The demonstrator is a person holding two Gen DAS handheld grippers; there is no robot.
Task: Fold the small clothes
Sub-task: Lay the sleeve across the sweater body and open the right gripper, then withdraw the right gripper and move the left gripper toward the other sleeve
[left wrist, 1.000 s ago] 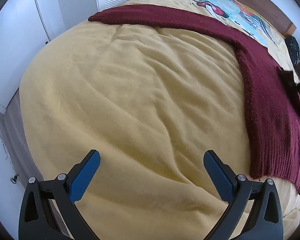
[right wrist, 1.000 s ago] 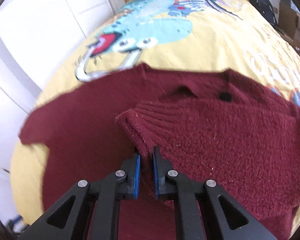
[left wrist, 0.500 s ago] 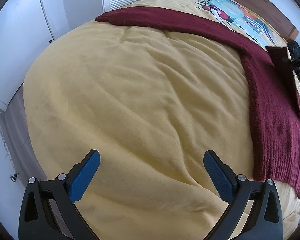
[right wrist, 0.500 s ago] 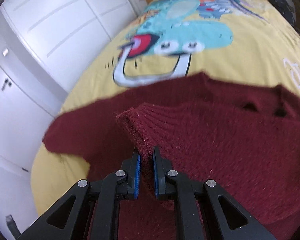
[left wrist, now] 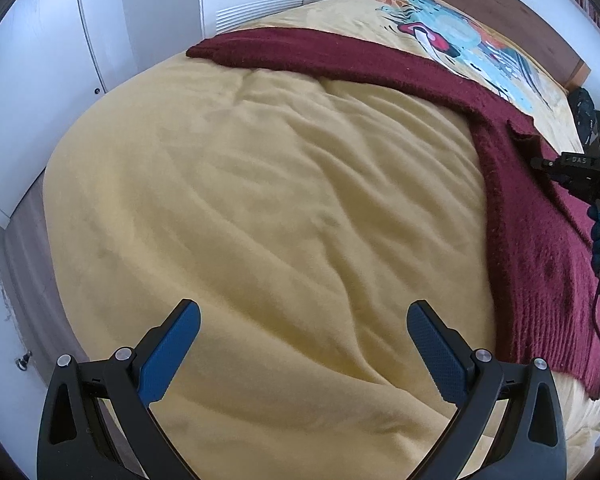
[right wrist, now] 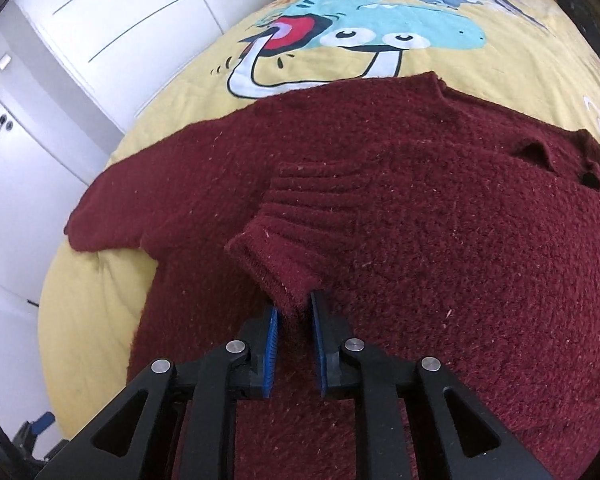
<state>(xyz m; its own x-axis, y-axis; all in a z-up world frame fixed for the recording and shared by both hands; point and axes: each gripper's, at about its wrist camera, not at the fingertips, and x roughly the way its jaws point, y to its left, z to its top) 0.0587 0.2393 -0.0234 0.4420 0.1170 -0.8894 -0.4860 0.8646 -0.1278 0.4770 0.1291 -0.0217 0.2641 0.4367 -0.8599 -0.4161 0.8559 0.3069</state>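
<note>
Folding sleeve cuff (right wrist: pixel 276 256), pinched in right gripper (right wrist: pixel 294 312), across maroon sweater (right wrist: pixel 440 240); next, release there; left gripper (left wrist: pixel 300 332) wide open, empty.

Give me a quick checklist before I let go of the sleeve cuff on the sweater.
1. Right gripper shut on the sleeve cuff: ok, ribbed edge pinched between the pads.
2. Cuff folded inward over the sweater body: ok, it sits above the chest area.
3. Cuff resting flat on the body: cannot tell, it looks slightly lifted.
4. Other sleeve folded: not ok, it lies spread toward the bed edge.
5. Left gripper free for that sleeve: ok, open and empty over the yellow blanket.
6. Sweater wholly on the bed: ok as far as visible.
</note>
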